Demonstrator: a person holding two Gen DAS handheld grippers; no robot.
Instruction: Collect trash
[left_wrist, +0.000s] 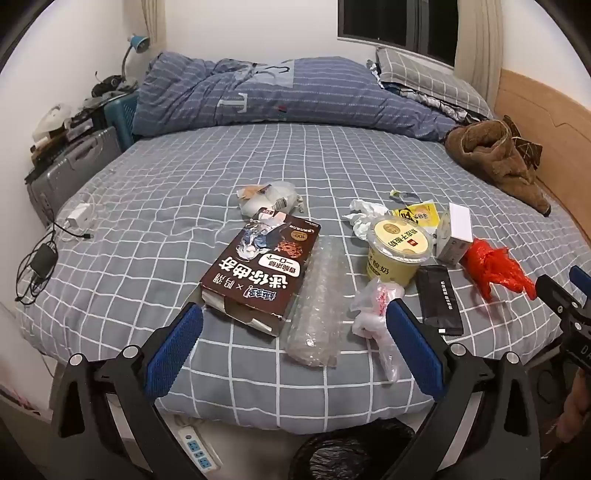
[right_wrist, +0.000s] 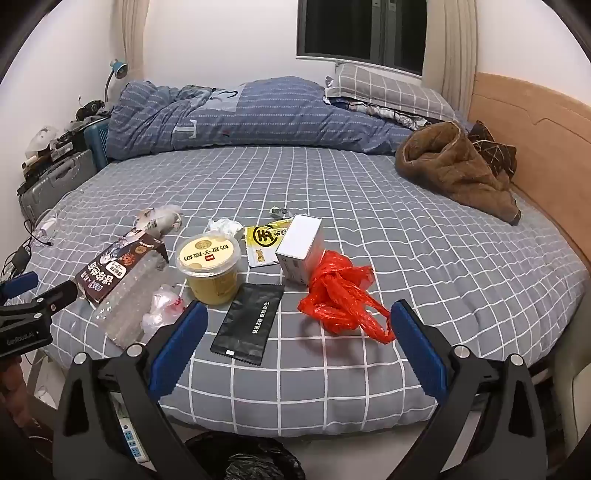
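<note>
Trash lies on the grey checked bed. A brown snack box, a bubble-wrap roll, a clear plastic bag, a yellow cup, a black sachet, a red plastic bag and a white box show in the left wrist view. My left gripper is open and empty, above the near bed edge before the bubble wrap. My right gripper is open and empty, with the black sachet and the red bag between its fingers' line.
A black-lined bin stands on the floor below the bed edge, beside a power strip. A folded blue quilt, a pillow and brown clothing lie further back. A charger and cables lie at the left edge.
</note>
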